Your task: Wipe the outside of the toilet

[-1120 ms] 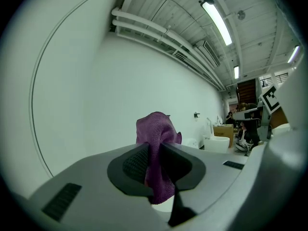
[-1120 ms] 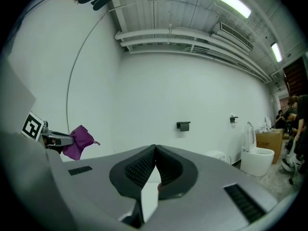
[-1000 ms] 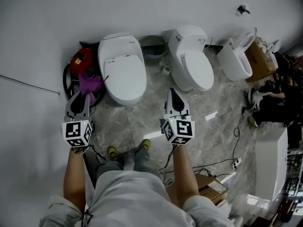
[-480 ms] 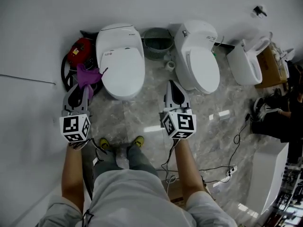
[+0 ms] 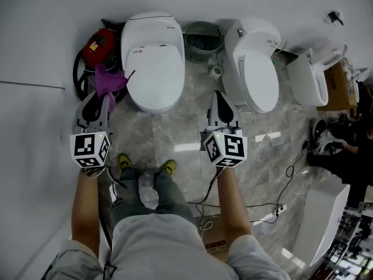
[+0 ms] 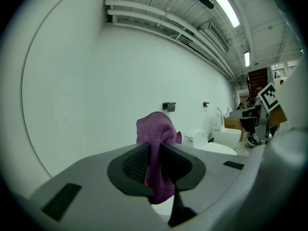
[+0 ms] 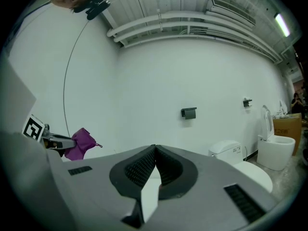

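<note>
A white toilet [image 5: 152, 57] with its lid down stands against the wall, straight ahead of the person. My left gripper [image 5: 102, 97] is held left of its bowl and is shut on a purple cloth [image 5: 109, 79], which bunches up past the tips [image 6: 156, 134]. My right gripper [image 5: 219, 98] hovers over the floor between this toilet and a second white toilet [image 5: 255, 66]. Its jaws are shut with nothing between them [image 7: 154, 150]. In the right gripper view the cloth [image 7: 79, 143] shows at the left.
A grey bin [image 5: 202, 37] and a small cup [image 5: 216, 71] sit between the two toilets. A red device with a black hose [image 5: 96, 46] lies by the wall at the left. A third toilet [image 5: 315, 74], a cardboard box [image 5: 336, 83] and floor cables [image 5: 288, 168] are at the right.
The person has stepped toward the toilets, so both grippers now sit closer to the left toilet. The left gripper still holds the cloth; the right stays shut.
</note>
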A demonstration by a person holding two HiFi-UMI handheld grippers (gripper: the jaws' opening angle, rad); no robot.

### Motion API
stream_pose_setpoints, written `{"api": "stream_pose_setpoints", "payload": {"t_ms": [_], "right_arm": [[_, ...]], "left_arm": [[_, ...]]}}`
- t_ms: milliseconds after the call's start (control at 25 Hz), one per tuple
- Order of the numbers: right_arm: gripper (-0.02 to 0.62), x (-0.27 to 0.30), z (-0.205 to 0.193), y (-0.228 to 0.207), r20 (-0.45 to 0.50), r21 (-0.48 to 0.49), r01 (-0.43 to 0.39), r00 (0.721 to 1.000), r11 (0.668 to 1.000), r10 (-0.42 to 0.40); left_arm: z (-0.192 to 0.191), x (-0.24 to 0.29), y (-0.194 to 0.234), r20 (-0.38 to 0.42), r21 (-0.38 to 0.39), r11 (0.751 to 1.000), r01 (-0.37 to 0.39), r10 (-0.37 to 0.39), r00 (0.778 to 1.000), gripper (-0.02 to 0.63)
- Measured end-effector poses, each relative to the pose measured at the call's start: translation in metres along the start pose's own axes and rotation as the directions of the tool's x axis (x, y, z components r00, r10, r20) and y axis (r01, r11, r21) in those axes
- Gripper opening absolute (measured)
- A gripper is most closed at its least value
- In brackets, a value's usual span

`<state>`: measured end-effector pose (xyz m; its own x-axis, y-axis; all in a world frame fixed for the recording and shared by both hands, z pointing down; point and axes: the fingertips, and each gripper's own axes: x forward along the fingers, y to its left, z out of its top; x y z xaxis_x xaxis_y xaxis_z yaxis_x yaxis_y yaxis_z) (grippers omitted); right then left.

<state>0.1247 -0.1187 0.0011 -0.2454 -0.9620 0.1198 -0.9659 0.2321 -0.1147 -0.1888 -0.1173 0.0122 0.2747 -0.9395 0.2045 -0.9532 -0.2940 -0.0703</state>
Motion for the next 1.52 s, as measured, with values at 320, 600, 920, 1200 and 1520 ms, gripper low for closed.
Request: {"api": "stream_pose_setpoints", "payload": {"t_ms": [320, 600, 920, 1200, 1520], "right_arm": [[0.008, 0.023, -0.045, 0.029, -0.050, -0.010, -0.011, 0.999, 1.000, 0.010], [0.009, 0.041, -0.091, 0.038, -0.063, 0.007, 0.003, 0.998, 1.000, -0.002], [0.008, 0.054, -0.154, 0.028, -0.073, 0.010, 0.005, 0.997, 1.000, -0.004], [0.008, 0.059, -0.216, 0.012, -0.080, 0.004, 0.028, 0.996, 1.000, -0.028], [0.009, 0.074, -0.292, 0.002, -0.097, 0.009, 0.029, 0.995, 1.000, -0.028]], "left_arm": [[-0.040, 0.014, 0.028, -0.018, -0.017, 1.000, 0.017, -0.017, 1.000, 0.087], [-0.087, 0.028, 0.046, -0.031, -0.023, 0.999, 0.025, -0.026, 0.999, 0.087], [-0.146, 0.045, 0.050, -0.038, -0.026, 1.000, 0.010, -0.011, 0.999, 0.087], [-0.212, 0.061, 0.046, -0.053, -0.044, 0.999, 0.015, -0.017, 0.998, 0.087], [-0.286, 0.082, 0.044, -0.062, -0.044, 0.999, 0.016, -0.019, 0.998, 0.087]]}}
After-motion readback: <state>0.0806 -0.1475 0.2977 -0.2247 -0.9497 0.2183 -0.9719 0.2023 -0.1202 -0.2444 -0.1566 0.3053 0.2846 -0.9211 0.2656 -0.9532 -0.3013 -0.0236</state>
